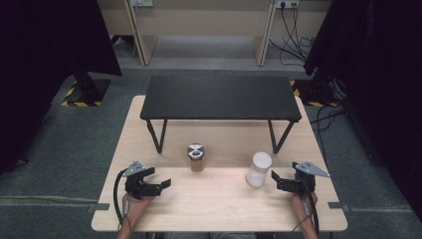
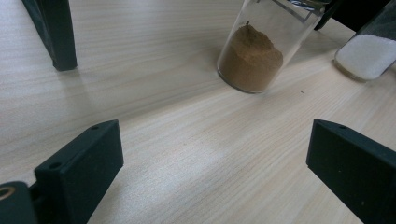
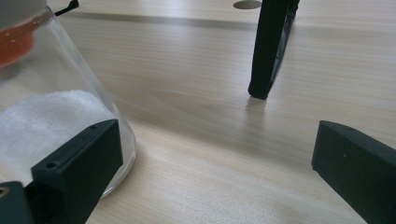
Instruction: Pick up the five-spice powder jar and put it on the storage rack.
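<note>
At the lower left of the high view, the left gripper point(image 1: 163, 183) rests low over the pale wooden desk point(image 1: 219, 204), its jaws spread wide with nothing between them. In the left gripper view the bare desk lies between those jaws, and a glass jar of brown powder point(image 2: 251, 65) stands at the upper middle of the frame, well beyond the jaw tips. In the high view that jar point(image 1: 196, 158) sits at the centre, just in front of a low black stand point(image 1: 219, 97) (its legs planted on the desk). To its right stands a white-filled jar point(image 1: 259, 169). At the lower right, the right gripper point(image 1: 276, 181) has its jaws spread too, gripping nothing. In the right gripper view the white-filled jar point(image 3: 51, 116) stands at the left edge, just behind one jaw and not between the two.
</note>
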Tool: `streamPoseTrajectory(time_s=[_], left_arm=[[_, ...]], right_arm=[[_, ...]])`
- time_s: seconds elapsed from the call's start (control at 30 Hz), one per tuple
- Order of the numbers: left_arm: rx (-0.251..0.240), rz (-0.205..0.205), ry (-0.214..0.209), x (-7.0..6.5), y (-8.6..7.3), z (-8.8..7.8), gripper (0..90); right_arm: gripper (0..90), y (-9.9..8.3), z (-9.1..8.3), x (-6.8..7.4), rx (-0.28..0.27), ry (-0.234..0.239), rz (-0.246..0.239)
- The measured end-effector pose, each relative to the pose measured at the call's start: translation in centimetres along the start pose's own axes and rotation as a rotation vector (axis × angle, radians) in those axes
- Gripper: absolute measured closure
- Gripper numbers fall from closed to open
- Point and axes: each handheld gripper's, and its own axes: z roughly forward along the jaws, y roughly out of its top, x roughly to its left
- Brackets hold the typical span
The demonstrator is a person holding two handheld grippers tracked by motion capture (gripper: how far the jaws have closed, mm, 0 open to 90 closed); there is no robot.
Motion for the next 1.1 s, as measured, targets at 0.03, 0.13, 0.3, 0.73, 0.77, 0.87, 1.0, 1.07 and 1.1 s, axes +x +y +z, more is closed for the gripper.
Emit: streamPoseTrajectory(time_s=[0.03,0.13,0.3,0.73,0.77,0.87,1.0,1.07,1.1], left_arm=[[0.000,0.000,-0.001,0.0,0.0,0.0,3.0],[0.000,0.000,0.000,0.0,0.0,0.0,3.0],[0.001,0.003,0.000,0.0,0.0,0.0,3.1],[-0.010,0.042,0.002,-0.5,-0.2,0.0,3.2],[-0.010,0.045,0.001,-0.5,-0.2,0.0,3.3],[-0.029,0.013,-0.028,-0.2,-0.4,0.2,3.4],[-0.035,0.044,-0.019,-1.1,0.1,0.8,4.0],[-0.047,0.059,-0.018,-1.6,0.5,1.0,3.8],[-0.047,0.069,-0.020,-1.9,0.8,1.2,4.0]], right_arm=[[2.0,0.0,0.0,0.0,-0.001,0.000,-0.001],[2.1,0.0,0.0,0.0,-0.001,0.000,-0.001],[2.1,0.0,0.0,0.1,-0.001,-0.002,-0.006],[2.2,0.0,0.0,0.0,-0.001,0.002,-0.006],[2.2,0.0,0.0,0.0,-0.002,0.002,-0.005],[2.2,0.0,0.0,0.0,-0.003,0.002,-0.004],[2.2,0.0,0.0,0.0,-0.002,0.001,-0.005],[2.2,0.0,0.0,0.0,-0.001,0.000,-0.007],[2.1,0.0,0.0,0.1,0.000,-0.001,-0.008]])
